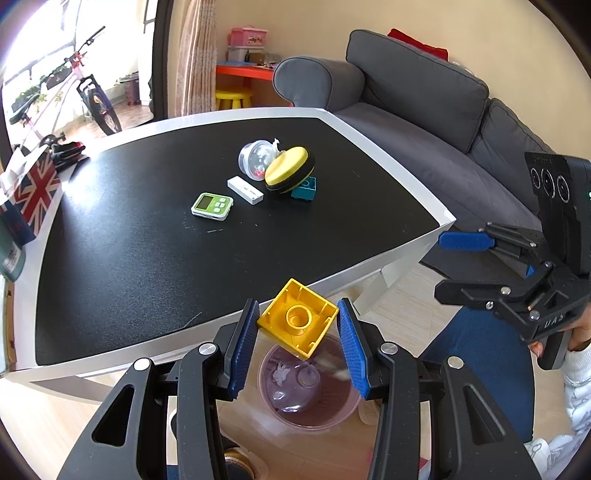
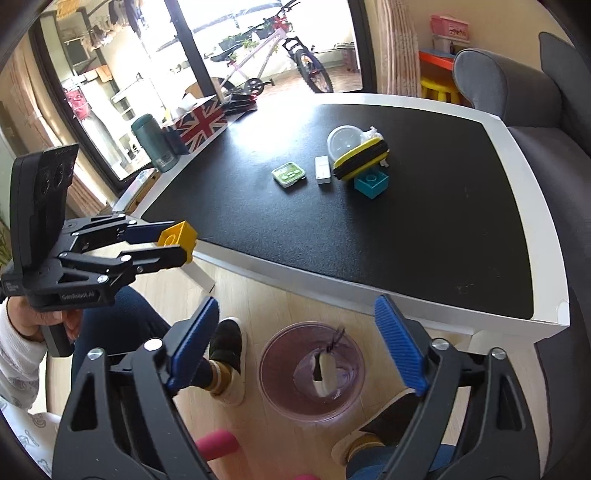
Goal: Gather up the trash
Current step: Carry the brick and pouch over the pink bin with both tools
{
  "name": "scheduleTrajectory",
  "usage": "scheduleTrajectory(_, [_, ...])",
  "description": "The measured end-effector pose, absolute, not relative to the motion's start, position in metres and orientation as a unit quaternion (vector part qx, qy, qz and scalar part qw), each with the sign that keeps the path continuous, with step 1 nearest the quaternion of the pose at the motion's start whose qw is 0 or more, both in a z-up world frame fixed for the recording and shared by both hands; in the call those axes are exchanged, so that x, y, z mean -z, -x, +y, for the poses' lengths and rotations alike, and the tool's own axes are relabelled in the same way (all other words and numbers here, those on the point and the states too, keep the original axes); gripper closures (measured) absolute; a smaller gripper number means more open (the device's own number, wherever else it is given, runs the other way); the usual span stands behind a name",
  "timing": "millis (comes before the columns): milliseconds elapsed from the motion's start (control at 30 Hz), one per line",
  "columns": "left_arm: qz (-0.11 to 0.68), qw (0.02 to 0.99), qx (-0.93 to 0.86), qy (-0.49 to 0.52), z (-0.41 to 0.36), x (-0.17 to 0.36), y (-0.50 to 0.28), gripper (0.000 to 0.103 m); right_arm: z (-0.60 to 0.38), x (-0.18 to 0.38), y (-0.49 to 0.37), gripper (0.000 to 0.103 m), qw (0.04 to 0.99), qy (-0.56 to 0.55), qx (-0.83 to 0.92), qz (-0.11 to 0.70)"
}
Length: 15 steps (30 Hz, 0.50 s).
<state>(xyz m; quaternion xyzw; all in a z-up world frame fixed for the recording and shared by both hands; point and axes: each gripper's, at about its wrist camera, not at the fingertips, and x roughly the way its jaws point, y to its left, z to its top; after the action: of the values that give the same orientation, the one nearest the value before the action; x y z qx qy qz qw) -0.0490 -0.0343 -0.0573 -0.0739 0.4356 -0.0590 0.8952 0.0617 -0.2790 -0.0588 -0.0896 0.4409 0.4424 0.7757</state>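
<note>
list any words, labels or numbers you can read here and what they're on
"Genrobot.AI": on the body of the left gripper, which holds the yellow block.
"UAS": on the body of the right gripper, partly readable.
Green timer: screen and buttons too small to read.
Dark green bottle: label too blurred.
Pink box: print too small.

The yellow-and-black sponge hides part of the teal brick; the bin's contents are blurred.
</note>
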Motion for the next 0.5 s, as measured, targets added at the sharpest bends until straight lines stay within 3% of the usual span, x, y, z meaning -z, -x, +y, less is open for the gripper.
scheduleTrajectory(500, [0.453, 0.885, 0.088, 0.065, -0.05, 0.065, 0.043, 0.06, -0.289, 0.06, -0.071, 0.011, 0.785, 0.074, -0.427, 0.443])
